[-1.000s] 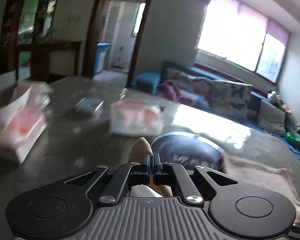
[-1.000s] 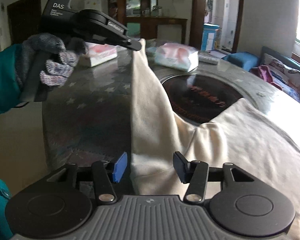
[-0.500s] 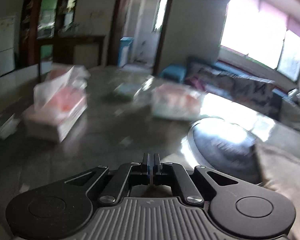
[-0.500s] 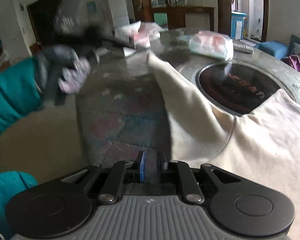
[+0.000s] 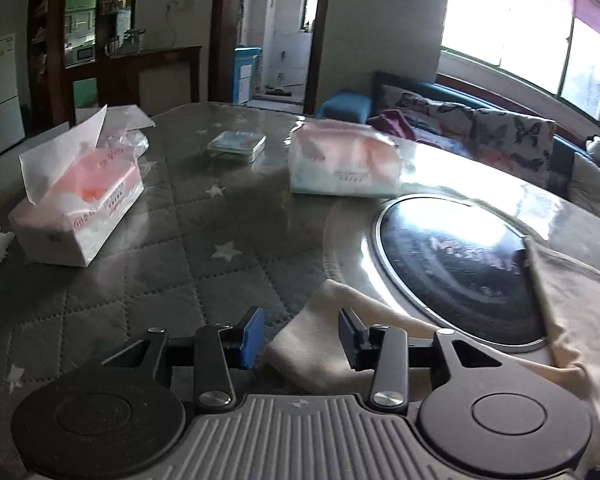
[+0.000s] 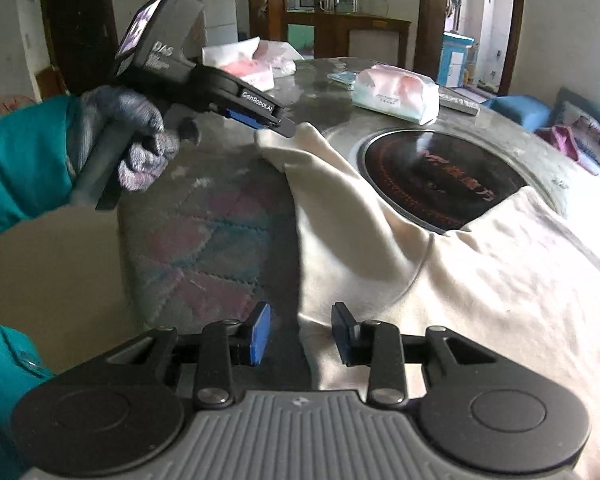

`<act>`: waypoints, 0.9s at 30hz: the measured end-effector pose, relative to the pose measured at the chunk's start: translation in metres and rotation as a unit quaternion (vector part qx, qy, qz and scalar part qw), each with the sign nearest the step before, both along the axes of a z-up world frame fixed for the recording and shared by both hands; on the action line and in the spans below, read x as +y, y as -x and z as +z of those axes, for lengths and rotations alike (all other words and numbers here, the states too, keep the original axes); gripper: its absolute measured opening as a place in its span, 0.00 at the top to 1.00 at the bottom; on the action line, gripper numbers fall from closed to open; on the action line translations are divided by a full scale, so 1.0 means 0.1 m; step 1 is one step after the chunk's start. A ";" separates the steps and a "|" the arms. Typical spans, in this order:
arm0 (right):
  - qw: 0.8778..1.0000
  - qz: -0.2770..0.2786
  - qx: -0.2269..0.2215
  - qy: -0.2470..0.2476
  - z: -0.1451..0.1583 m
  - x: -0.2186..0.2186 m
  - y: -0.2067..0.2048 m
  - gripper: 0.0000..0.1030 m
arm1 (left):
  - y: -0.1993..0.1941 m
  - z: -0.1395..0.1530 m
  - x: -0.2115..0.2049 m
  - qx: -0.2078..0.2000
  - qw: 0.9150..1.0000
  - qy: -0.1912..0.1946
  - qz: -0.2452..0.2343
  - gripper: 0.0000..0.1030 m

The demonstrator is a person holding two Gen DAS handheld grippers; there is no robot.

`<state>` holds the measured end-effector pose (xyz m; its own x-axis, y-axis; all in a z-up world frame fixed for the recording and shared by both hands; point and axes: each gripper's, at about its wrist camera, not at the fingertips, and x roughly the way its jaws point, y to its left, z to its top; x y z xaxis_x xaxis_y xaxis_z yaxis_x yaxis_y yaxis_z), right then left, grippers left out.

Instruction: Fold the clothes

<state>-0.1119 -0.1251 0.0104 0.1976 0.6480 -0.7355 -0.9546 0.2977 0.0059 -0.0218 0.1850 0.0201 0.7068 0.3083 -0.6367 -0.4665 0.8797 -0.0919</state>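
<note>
The cream sweatshirt (image 6: 440, 264) lies spread over the near side of the round table (image 5: 188, 248), partly covering its dark glass hob (image 5: 456, 256), one sleeve (image 5: 320, 344) stretched toward the table's left edge. The left gripper (image 5: 300, 336) stands wide open, just over the sleeve's cuff. The right gripper (image 6: 300, 336) is likewise wide open, over the garment's near edge.

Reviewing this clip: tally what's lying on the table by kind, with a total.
Tissue packs: 2, the opened tissue box and the sealed tissue pack
Garments: 1, the cream garment
Flat teal packets: 1, the teal packet
Loose plastic bags: 1, the plastic bag
Total: 5
</note>
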 end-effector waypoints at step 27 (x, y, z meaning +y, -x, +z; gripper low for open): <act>0.997 -0.051 0.057 -0.029 0.21 -0.69 -0.16 0.74 | 0.02 0.12 0.07 -0.033 0.997 -0.067 -0.003 0.96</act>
<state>-0.0959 -0.1946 0.0316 0.1818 0.6707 -0.7192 -0.9116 0.3891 0.1324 -0.0240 0.1923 0.0325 0.7482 0.3829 -0.5418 -0.4582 0.8888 -0.0047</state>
